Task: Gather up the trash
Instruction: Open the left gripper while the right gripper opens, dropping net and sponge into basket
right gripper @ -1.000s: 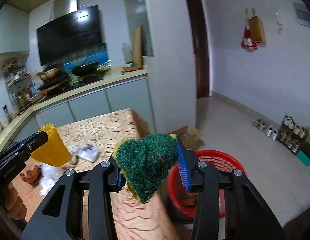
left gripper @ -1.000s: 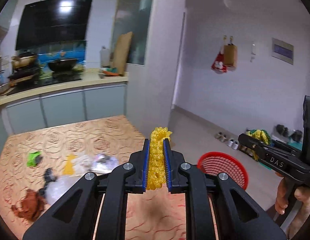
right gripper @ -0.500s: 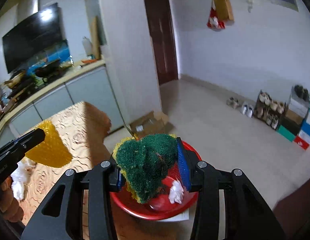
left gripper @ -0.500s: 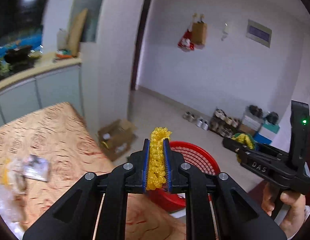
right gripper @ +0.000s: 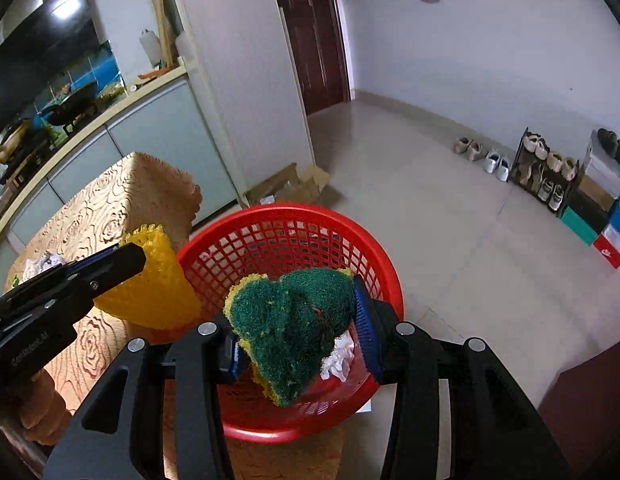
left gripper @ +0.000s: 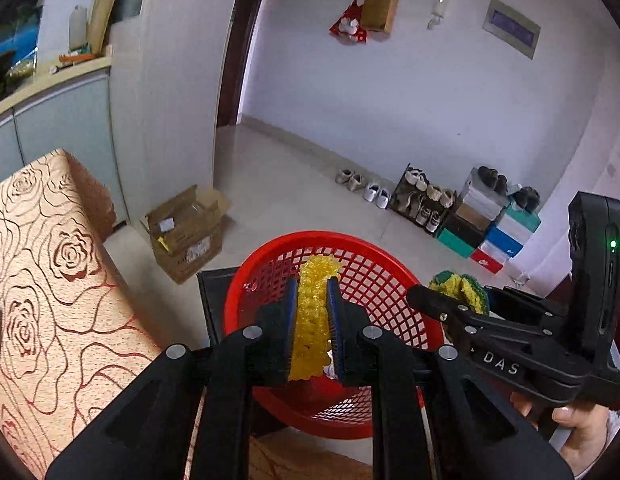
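My left gripper (left gripper: 312, 292) is shut on a yellow mesh pad (left gripper: 313, 320) and holds it above the red mesh basket (left gripper: 374, 280). My right gripper (right gripper: 296, 320) is shut on a crumpled green and yellow scouring sponge (right gripper: 294, 316) and holds it over the same basket (right gripper: 278, 240). In the right wrist view the left gripper (right gripper: 122, 260) with the yellow pad (right gripper: 154, 296) is at the basket's left rim. In the left wrist view the right gripper (left gripper: 426, 296) with the sponge (left gripper: 462, 286) is at the basket's right rim. White crumpled trash (right gripper: 340, 358) lies in the basket.
The table with a rose-patterned cloth (left gripper: 50, 280) is on the left, with more trash (right gripper: 42, 262) on it. A cardboard box (left gripper: 186, 232) stands on the floor behind the basket. Shoes and a shoe rack (left gripper: 426, 200) line the far wall.
Both grippers have swung right, away from the table, and moved down closer over the red basket. Each still holds its item.
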`<move>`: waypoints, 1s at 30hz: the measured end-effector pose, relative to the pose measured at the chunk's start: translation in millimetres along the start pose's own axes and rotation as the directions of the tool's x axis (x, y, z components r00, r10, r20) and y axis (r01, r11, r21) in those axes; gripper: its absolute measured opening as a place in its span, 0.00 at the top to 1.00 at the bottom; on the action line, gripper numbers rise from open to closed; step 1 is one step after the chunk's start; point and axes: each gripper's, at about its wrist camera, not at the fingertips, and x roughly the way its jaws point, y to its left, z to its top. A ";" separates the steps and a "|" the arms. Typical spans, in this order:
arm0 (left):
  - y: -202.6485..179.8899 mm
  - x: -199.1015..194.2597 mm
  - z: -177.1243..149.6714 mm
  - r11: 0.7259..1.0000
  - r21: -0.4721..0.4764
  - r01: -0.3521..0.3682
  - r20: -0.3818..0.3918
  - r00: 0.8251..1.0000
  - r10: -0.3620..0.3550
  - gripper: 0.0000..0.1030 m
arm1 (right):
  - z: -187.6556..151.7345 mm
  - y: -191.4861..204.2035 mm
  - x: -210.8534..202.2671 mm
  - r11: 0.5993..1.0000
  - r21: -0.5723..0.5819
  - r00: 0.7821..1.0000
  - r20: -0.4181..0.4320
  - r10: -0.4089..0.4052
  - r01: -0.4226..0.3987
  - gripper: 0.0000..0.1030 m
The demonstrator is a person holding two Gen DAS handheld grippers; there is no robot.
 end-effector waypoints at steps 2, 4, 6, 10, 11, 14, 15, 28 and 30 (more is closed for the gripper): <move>0.3 4.9 1.1 1.000 -0.003 -0.002 -0.007 1.000 0.002 0.79 | -1.1 -1.7 5.5 1.000 0.014 1.000 -0.013 0.013 -0.013 0.54; 0.9 6.9 1.5 1.000 -0.005 -0.003 -0.009 1.000 0.003 0.73 | -1.0 -4.3 9.2 0.999 0.031 1.000 -0.019 0.024 -0.023 0.49; 3.4 6.8 2.7 1.000 -0.006 -0.006 -0.009 1.000 0.006 0.69 | -1.0 -6.5 10.9 0.999 0.044 0.999 -0.020 0.026 -0.025 0.45; 3.4 2.2 2.5 1.000 0.000 -0.018 0.006 1.000 0.018 0.60 | -0.9 -7.9 8.8 0.998 0.055 0.999 -0.016 0.031 -0.030 0.39; 3.7 1.2 2.5 1.000 0.000 -0.018 0.007 1.000 0.018 0.59 | -0.9 -8.8 7.5 0.998 0.056 0.999 -0.014 0.030 -0.029 0.39; 4.2 -5.2 2.0 1.000 0.002 -0.029 0.014 0.999 0.029 0.56 | -1.9 -11.5 0.8 0.997 0.066 1.000 -0.004 0.028 -0.027 0.39; 4.4 -8.7 1.4 0.999 0.002 -0.032 0.019 0.999 0.032 0.53 | -1.4 -12.0 -1.7 0.998 0.066 1.000 0.002 0.025 -0.025 0.39; 13.8 -77.9 -5.8 0.993 -0.037 -0.115 0.124 0.985 0.119 0.38 | -6.7 17.5 -53.3 1.000 -0.028 0.992 0.128 -0.003 0.006 0.38; 17.0 -92.3 -9.1 0.989 -0.046 -0.137 0.142 0.979 0.143 0.38 | -8.2 29.5 -60.9 0.999 -0.054 0.989 0.146 0.007 0.001 0.37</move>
